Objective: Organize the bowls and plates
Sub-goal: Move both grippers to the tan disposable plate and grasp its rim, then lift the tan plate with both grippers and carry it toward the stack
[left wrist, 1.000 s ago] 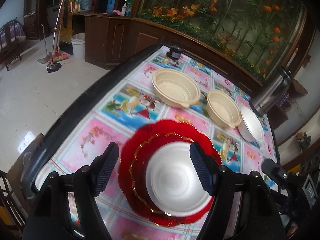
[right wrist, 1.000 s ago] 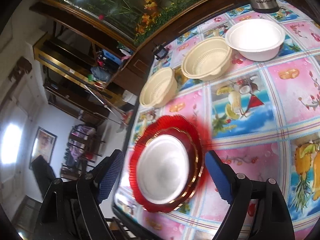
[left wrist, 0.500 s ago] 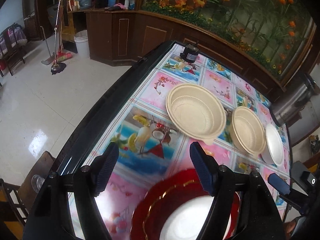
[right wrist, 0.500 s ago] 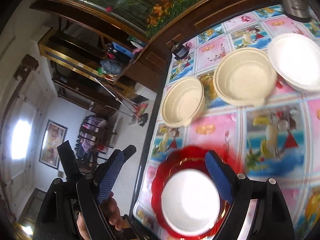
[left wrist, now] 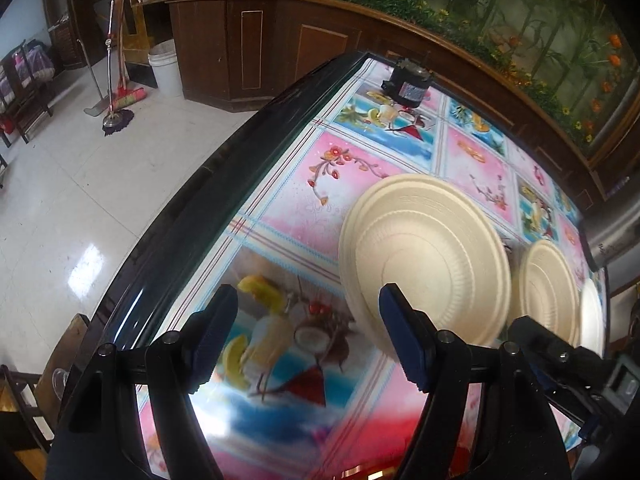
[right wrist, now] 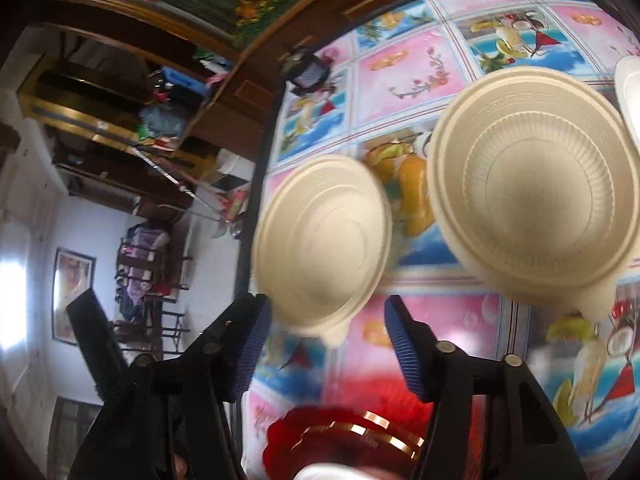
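Two cream bowls stand side by side on the patterned tablecloth. In the left wrist view the nearer cream bowl [left wrist: 424, 256] lies just beyond my left gripper [left wrist: 306, 336], which is open and empty, its right finger [left wrist: 400, 336] overlapping the bowl's near rim. In the right wrist view that same bowl [right wrist: 324, 256] has its near rim and tab showing between the pads of my right gripper [right wrist: 328, 348]. Its jaws are closing but do not touch the bowl. The second cream bowl [right wrist: 536, 200] sits to the right. A red plate stack [right wrist: 344, 436] lies below the fingers.
A white bowl [right wrist: 628, 92] sits at the far right, past the second cream bowl [left wrist: 548, 288]. A small black device [left wrist: 408, 84] stands at the table's far corner, and a steel flask [left wrist: 616, 224] at the right. The table's dark edge [left wrist: 192, 208] runs along the left, above the tiled floor.
Both grippers have moved forward from above the red plate stack to the cream bowls, which now look much larger. The right gripper's jaws stand narrower than before.
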A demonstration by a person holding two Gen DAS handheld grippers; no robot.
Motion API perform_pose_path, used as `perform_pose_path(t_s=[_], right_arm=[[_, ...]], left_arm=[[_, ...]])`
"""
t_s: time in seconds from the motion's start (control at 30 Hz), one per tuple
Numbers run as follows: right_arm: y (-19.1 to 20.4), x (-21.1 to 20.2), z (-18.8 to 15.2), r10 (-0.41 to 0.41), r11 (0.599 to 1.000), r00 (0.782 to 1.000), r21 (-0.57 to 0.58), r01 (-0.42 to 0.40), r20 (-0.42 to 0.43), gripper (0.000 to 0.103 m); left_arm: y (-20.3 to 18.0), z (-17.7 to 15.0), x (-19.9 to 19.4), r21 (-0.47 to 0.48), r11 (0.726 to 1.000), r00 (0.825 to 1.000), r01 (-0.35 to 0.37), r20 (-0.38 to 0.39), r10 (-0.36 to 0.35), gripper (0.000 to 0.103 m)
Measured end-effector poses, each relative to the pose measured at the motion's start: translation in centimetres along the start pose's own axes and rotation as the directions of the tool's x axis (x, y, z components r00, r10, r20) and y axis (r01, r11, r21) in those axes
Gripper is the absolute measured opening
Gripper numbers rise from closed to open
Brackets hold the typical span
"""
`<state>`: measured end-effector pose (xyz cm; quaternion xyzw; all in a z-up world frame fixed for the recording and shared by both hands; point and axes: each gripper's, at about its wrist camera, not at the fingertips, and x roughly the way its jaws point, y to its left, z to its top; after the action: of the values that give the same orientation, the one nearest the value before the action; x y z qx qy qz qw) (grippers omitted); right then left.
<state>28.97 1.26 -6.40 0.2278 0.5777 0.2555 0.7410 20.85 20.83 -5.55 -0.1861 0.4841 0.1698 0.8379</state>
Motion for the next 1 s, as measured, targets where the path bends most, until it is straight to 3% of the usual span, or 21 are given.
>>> perform_pose_path(t_s=[0.2, 0.3, 0.33, 0.4, 0.47, 0.5, 0.67, 1.0], right_arm=[[-0.8, 2.0, 1.3, -0.052, 0.999, 0.999, 0.010, 0.052, -0.004, 0.046], [-1.2, 2.6, 1.6, -0.061, 0.998, 0.998, 0.019, 0.061, -0.007, 0.041], [-1.2, 2.8, 1.7, -0.071, 0.997, 0.997, 0.013, 0.071, -0.008, 0.038], [-1.2, 2.9, 1.6, -0.088, 0.996, 0.996, -0.004, 0.088, -0.009, 0.017], [-1.1, 2.9, 1.5, -0.084, 0.996, 0.996, -0.024, 0.084, -0.011, 0.015], [-0.9, 2.9, 1.4, -0.086, 0.996, 0.996, -0.036, 0.085, -0.012, 0.011], [-0.4, 2.1, 0.8, -0.082, 0.994, 0.997, -0.072, 0.082, 0.000, 0.011], [0.9, -2.2, -3.2, -0.051, 0.989, 0.997, -0.135, 0.058, 0.056, 0.011]], left_arm=[[-0.7, 0.4, 1.9, 0.027, 0.999, 0.999, -0.028, -0.035, 0.029, 0.070], [-1.0, 0.3, 2.6, 0.046, 0.998, 0.997, -0.039, -0.061, 0.042, 0.056], [-1.0, 0.2, 2.8, 0.051, 0.998, 0.997, -0.043, -0.064, 0.046, 0.042], [-1.3, 0.1, 2.9, 0.070, 0.997, 0.996, -0.035, -0.075, 0.040, 0.028], [-1.8, -0.1, 2.7, 0.096, 0.995, 0.997, -0.022, -0.076, 0.029, 0.015], [-2.0, -0.2, 2.5, 0.105, 0.994, 0.996, -0.028, -0.077, 0.036, 0.015], [-1.8, -0.8, 1.0, 0.109, 0.994, 0.998, -0.016, -0.060, 0.023, 0.015], [-1.9, -4.0, -5.1, 0.141, 0.990, 0.998, -0.027, 0.060, 0.018, 0.015]])
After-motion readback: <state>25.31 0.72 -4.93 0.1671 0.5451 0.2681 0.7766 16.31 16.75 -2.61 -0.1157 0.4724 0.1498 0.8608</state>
